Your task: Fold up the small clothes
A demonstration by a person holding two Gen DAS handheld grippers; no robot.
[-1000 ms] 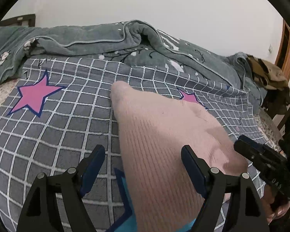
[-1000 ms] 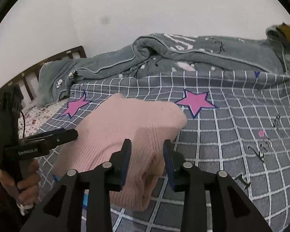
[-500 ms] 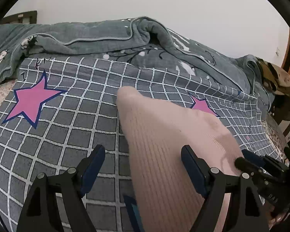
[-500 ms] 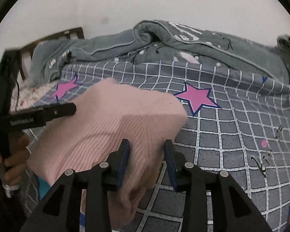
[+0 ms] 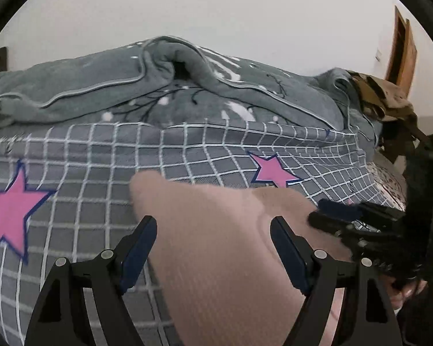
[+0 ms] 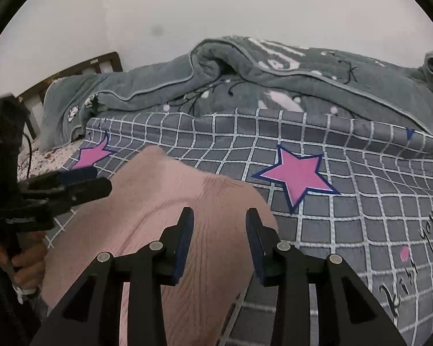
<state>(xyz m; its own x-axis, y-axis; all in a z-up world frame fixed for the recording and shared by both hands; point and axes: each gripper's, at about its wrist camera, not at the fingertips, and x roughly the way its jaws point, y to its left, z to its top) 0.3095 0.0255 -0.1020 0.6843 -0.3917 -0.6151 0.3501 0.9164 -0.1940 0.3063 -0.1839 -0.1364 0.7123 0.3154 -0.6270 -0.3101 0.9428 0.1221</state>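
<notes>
A pink ribbed knit garment (image 5: 216, 259) lies over the grey checked bedsheet (image 5: 101, 173), its far corner pointing toward the blanket. My left gripper (image 5: 212, 222) stands wide open astride it, with the cloth filling the space between the blue pads. My right gripper (image 6: 219, 213) is narrowed onto a bunched fold of the same garment (image 6: 164, 201) at its right edge. Each gripper shows in the other's view: the right gripper (image 5: 323, 216) at the garment's right side, the left gripper (image 6: 101, 181) at its left side, held by a hand (image 6: 26, 262).
A rumpled grey fleece blanket (image 6: 303, 86) is heaped along the back of the bed. Pink stars mark the bedsheet (image 6: 360, 201). A brown pile of clothes (image 5: 384, 98) sits at the far right near a wooden door (image 5: 401, 54). A dark headboard (image 6: 80, 66) stands at the left.
Both grippers have moved forward across the bed toward the blanket, carrying the pink garment along. Neither gripper's jaw width has visibly changed.
</notes>
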